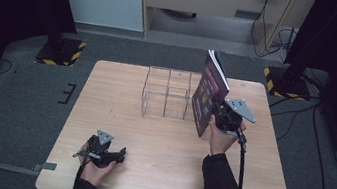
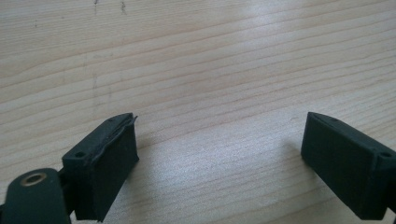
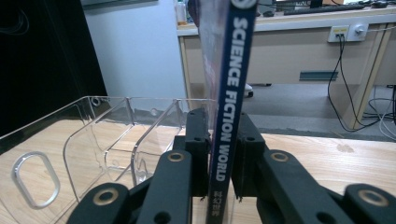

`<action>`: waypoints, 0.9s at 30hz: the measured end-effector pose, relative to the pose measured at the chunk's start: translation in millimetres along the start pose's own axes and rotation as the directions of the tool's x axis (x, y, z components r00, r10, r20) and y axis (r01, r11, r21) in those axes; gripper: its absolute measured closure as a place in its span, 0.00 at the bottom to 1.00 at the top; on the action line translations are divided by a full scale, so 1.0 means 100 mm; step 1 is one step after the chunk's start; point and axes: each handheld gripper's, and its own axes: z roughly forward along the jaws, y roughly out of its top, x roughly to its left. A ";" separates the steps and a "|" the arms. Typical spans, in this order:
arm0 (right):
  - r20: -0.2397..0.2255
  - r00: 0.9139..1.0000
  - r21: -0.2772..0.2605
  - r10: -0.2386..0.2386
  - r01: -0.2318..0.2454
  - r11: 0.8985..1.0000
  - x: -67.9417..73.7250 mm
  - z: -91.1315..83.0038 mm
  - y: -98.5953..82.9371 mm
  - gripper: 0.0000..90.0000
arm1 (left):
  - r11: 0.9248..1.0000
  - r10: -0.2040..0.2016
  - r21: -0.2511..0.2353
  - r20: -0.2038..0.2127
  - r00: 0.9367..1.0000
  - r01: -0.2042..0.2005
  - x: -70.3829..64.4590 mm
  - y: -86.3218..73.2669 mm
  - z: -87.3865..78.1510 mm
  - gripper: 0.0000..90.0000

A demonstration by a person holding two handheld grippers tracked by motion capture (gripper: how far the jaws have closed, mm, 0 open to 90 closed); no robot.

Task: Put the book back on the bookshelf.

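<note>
- Nearest the person, the left gripper (image 1: 106, 152) rests low on the table (image 1: 159, 174) with its jaws spread wide and nothing between them. Parked that far from the work, it probably cannot steady anything in time if the other hand's load starts to slip.
- Farther in, the right gripper (image 1: 223, 114) is clamped on the spine of a magazine (image 1: 206, 96), which it holds upright just beside the right end of the clear divided bin (image 1: 166, 93). The right gripper view shows the jaws pinching the spine (image 3: 227, 116) low down, with most of the magazine rising above them.
- A thin, floppy magazine held by one edge may sag or fan open, and loose pages could catch on the bin wall (image 3: 154, 135) on the way in.
- The bin looks light, so a nudge from the magazine's lower corner could slide it across the table.
- If the magazine tilts as it is lowered, it may straddle a divider rather than drop into a single compartment.
- Opening the jaws too high would likely let it topple onto the table.
</note>
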 end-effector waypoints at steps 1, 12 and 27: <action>0.001 1.000 0.002 -0.004 0.004 1.000 -0.01 0.00 0.00 0.87 | 1.000 0.000 0.000 0.000 1.000 0.000 0.00 0.00 0.00 0.11; 0.010 1.000 0.001 -0.016 0.016 1.000 -0.03 -0.02 0.02 0.86 | 1.000 0.000 0.000 0.000 1.000 0.000 0.00 0.00 0.00 0.11; -0.006 1.000 0.039 0.012 -0.012 0.999 -0.09 0.00 0.08 0.81 | 1.000 0.000 0.001 0.000 1.000 0.000 0.00 0.00 0.00 0.11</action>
